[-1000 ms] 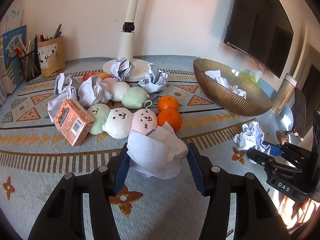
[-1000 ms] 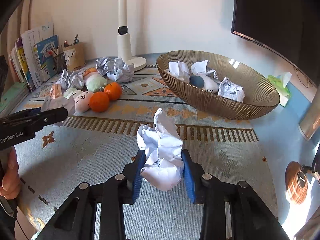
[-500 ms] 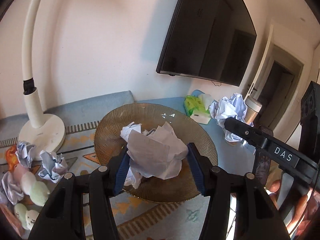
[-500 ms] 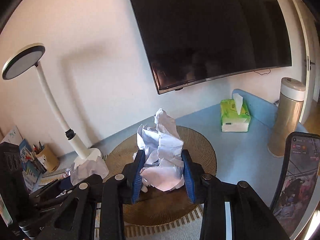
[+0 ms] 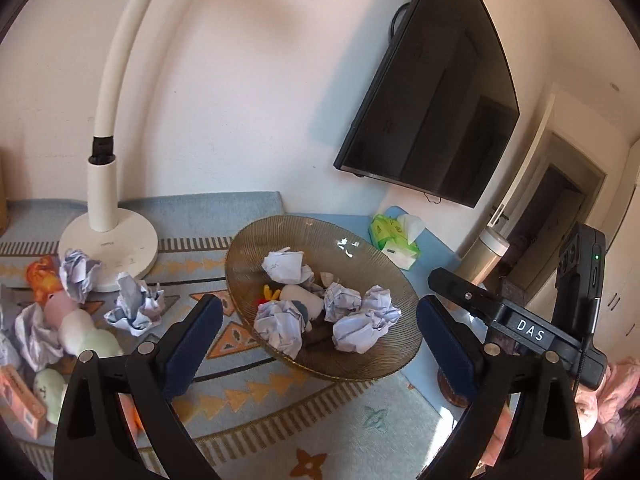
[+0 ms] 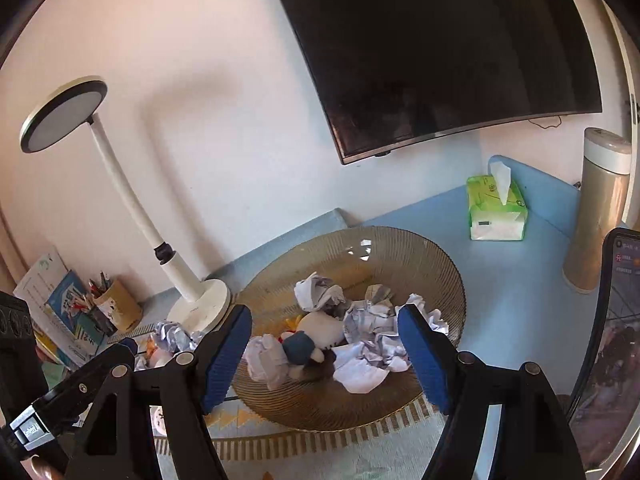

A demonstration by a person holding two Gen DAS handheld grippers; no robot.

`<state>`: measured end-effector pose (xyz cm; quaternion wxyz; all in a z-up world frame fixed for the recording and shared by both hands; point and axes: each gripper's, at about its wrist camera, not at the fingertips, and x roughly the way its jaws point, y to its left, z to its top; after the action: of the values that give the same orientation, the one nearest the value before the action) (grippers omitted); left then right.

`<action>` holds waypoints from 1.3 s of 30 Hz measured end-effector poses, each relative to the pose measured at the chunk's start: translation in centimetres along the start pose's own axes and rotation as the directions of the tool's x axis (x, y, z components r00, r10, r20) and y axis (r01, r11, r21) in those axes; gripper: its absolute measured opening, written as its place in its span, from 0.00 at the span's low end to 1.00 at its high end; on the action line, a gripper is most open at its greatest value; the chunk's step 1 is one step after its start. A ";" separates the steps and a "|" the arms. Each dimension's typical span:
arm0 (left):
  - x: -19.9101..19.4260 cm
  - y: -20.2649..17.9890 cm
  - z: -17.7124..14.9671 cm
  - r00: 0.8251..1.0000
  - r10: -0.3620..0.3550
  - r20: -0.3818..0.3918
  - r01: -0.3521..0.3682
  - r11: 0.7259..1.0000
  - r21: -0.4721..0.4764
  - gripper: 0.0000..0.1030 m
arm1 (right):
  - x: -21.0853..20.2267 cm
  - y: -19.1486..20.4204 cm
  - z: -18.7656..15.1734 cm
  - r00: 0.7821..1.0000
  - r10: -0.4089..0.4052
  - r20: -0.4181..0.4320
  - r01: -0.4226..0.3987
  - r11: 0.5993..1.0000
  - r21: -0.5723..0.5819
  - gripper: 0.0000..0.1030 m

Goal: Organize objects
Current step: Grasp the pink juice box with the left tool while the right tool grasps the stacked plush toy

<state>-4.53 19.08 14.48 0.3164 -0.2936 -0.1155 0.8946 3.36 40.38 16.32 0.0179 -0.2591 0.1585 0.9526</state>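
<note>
A ribbed amber glass bowl (image 5: 360,240) (image 6: 440,256) sits on the patterned mat. In it lie several crumpled paper balls (image 5: 282,266) (image 6: 316,290) and a small plush toy (image 5: 300,296) (image 6: 320,326). My left gripper (image 5: 316,316) hovers over the bowl's near side; its jaws are opening and nothing is between them. My right gripper (image 6: 324,320) hangs over the bowl too, jaws opening, with no paper pressed by its pads. Paper balls lie in the bowl just below it. The right gripper's black body (image 5: 528,334) shows at the right of the left wrist view.
A white desk lamp (image 5: 108,240) stands left of the bowl. Loose paper balls (image 5: 136,304), plush toys (image 5: 80,332) and an orange box (image 5: 16,400) lie on the mat at left. A green tissue pack (image 6: 496,208), a thermos (image 6: 596,216) and a phone (image 6: 608,340) are at right.
Both grippers rose from the mat with a paper ball each, moved over the bowl and opened. Both balls have left the jaws; the bowl now holds more paper.
</note>
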 end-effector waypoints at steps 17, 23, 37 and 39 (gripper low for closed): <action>-13.1 16.3 -11.6 0.799 0.600 0.042 -0.588 0.794 -0.153 0.99 | 8.1 13.5 -14.3 0.967 0.119 -0.227 -0.186 0.936 -0.300 0.75; -12.6 17.4 -12.0 0.832 0.555 -0.011 -0.547 0.817 -0.186 0.99 | 8.8 13.6 -14.5 0.970 0.077 -0.232 -0.147 0.942 -0.302 0.84; -12.6 18.6 -12.4 0.831 0.553 -0.068 -0.551 0.797 -0.250 0.99 | 8.9 15.4 -15.6 0.966 0.056 -0.254 -0.161 0.897 -0.413 0.87; -12.1 19.0 -12.1 0.837 0.537 -0.102 -0.543 0.798 -0.260 0.99 | 10.1 15.8 -15.7 0.915 0.122 -0.384 -0.284 0.870 -0.403 0.87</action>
<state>0.84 -3.03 2.86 0.0051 -0.3659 -0.1479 0.9188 0.44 19.98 3.08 -0.1725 -0.4011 -0.0389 0.8988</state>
